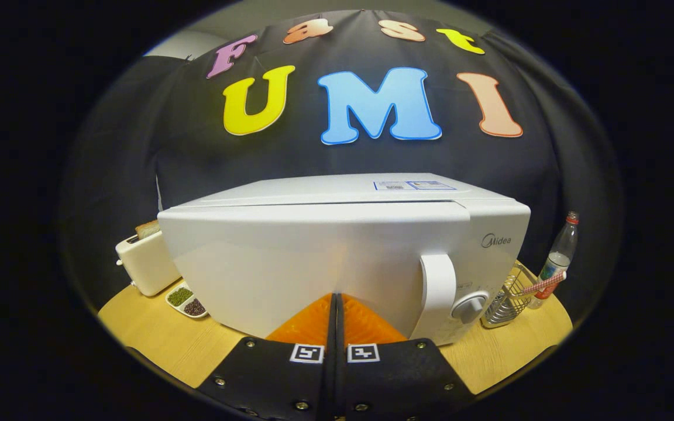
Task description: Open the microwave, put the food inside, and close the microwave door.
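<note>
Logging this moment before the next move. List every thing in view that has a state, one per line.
tongs: shut, empty, tips right up against the microwave door.
microwave: door shut.
door handle: untouched, to the right of the tongs.
dial: setting too small to tell.
toaster: bread sticking up from its slot.
two-part dish: both parts filled.
bottle: upright, capped.
wire rack: upright, a checked stick lying across it.
</note>
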The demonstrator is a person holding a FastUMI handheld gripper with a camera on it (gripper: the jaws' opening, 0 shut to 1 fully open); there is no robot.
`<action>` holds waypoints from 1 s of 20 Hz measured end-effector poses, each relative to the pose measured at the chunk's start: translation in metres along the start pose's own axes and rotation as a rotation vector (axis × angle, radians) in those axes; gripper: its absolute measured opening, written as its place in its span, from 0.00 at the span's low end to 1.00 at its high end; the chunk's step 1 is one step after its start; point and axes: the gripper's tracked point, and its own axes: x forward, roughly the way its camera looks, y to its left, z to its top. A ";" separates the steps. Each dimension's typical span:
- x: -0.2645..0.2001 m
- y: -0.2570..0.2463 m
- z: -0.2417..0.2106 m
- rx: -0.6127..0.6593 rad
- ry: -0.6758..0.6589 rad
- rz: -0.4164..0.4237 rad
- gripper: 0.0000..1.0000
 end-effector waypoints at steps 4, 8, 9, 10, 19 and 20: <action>-0.011 0.003 0.000 -0.002 0.014 0.004 0.01; -0.046 0.000 0.021 -0.004 -0.040 -0.003 0.01; -0.059 -0.002 0.025 0.005 -0.050 -0.009 0.01; -0.072 -0.002 0.029 0.018 -0.061 -0.013 0.01; -0.208 0.008 0.043 -0.004 -0.188 -0.040 0.07; -0.221 0.014 0.043 -0.013 -0.209 -0.033 0.07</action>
